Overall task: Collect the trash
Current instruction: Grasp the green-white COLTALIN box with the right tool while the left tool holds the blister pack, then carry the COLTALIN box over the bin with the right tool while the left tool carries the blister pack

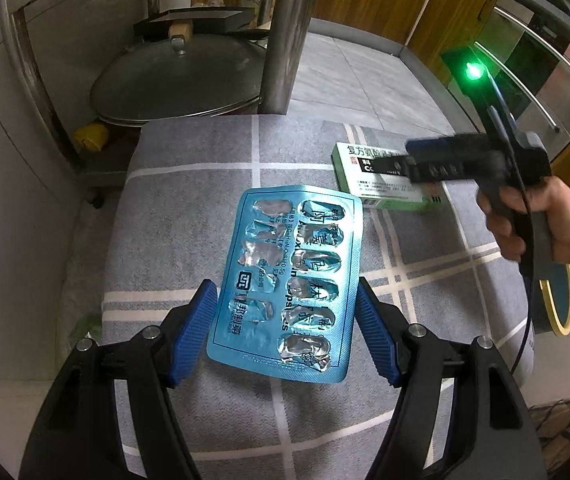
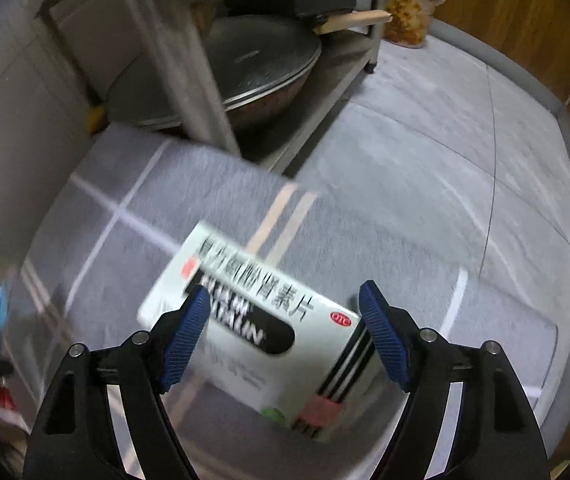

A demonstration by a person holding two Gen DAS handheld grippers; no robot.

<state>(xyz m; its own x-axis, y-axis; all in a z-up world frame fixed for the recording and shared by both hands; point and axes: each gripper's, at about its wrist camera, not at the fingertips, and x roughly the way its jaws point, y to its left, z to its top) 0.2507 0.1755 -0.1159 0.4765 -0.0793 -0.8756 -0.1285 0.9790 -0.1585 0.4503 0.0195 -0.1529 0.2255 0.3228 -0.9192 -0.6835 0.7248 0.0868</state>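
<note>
Pill sheet & box on surface, neither gripped.
Left hand-held gripper (image 1: 285,322) is spread w/ blister pack (image 1: 287,280) between pads, untouched; right hand-held gripper (image 2: 285,334) is held wide over medicine box (image 2: 253,332).

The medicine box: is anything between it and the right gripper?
Nothing visible. The right gripper hangs open directly over the medicine box on the grey cushion; the blister pack lies off to one side.

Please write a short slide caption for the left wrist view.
Left gripper open around an empty blue blister pack on a grey checked cushion; right gripper over a medicine box.
</note>
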